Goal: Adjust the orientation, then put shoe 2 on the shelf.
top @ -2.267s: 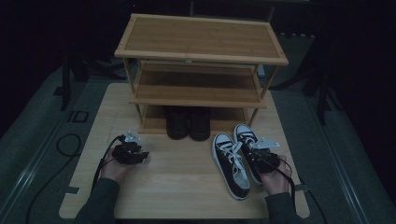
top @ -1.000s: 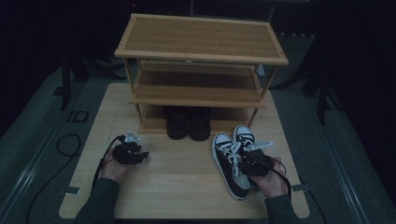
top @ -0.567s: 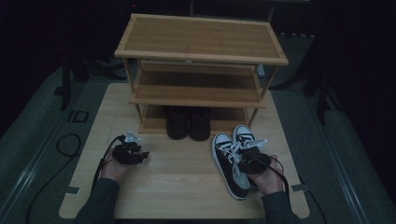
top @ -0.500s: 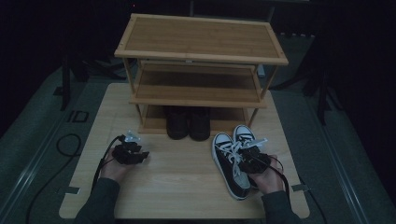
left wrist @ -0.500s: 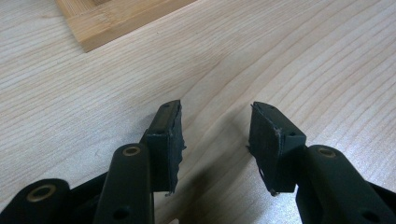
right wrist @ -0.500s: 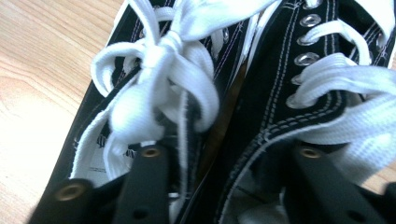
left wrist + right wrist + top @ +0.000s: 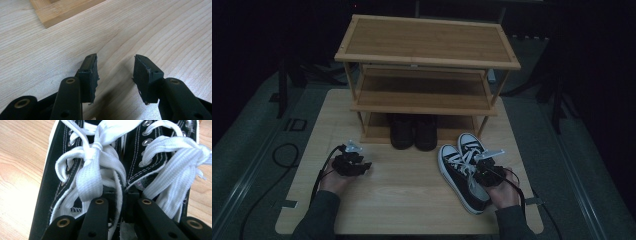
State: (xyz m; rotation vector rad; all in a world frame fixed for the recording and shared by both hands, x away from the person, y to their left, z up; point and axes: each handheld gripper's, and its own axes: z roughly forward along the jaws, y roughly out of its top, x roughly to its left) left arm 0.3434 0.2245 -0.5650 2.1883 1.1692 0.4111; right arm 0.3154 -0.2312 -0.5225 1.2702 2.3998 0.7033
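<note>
High overview; two close, table-level views

Bare desk [image 7: 412, 185] between the hands, wide open for passing. Rack [image 7: 427, 55] blocks the far half; top shelf clear, mid shelf clear w/ low headroom. Bottom bay partly taken by dark shoes [image 7: 414, 131], gaps left & right of them. Sneakers [image 7: 462, 167] crowd the right front, laces loose, jaws of right gripper [image 7: 122, 195] pinch both inner walls. Left gripper [image 7: 115, 72] has free wood ahead, rack foot [image 7: 62, 10] beyond.
</note>
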